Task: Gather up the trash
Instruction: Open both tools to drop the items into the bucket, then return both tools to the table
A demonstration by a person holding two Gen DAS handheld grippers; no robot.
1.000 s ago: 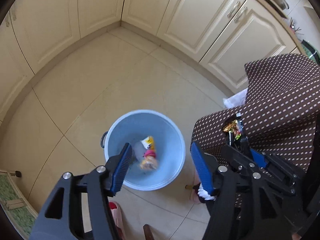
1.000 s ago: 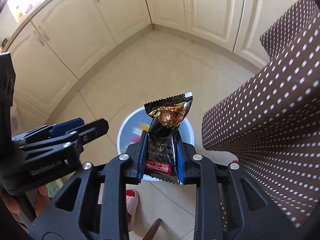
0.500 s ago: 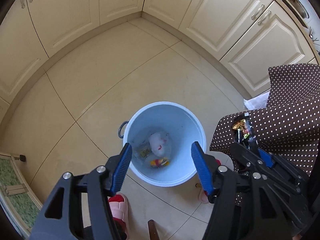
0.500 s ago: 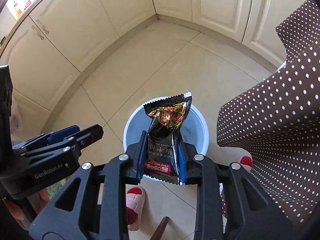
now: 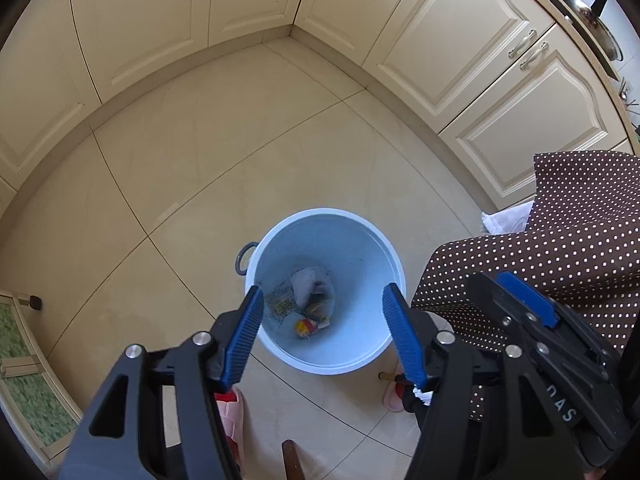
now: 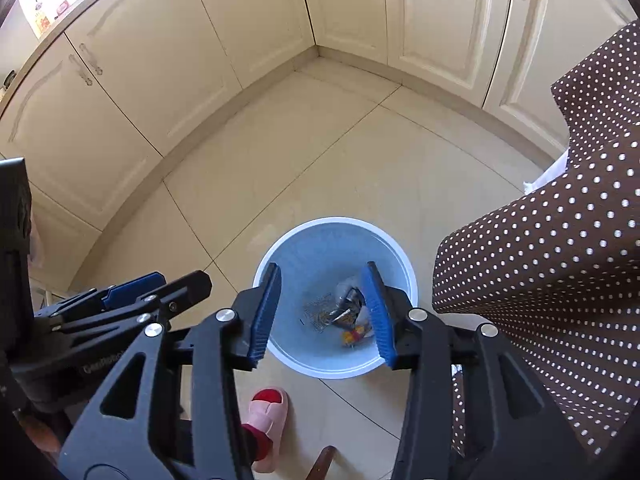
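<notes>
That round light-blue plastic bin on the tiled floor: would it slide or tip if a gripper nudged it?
The round light-blue plastic bin probably slides easily: only a few wrappers weigh it down, and the glossy tiled floor looks slick. A push at its wide rim might tip it.

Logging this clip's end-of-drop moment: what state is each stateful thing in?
Right tongs: just opened, nothing between the pads.
Left tongs: open, empty.
Blue bin: upright on the floor, uncovered, a few pieces of trash at the bottom.
Dark snack wrapper: inside the bin.
Cabinet doors: closed.
</notes>
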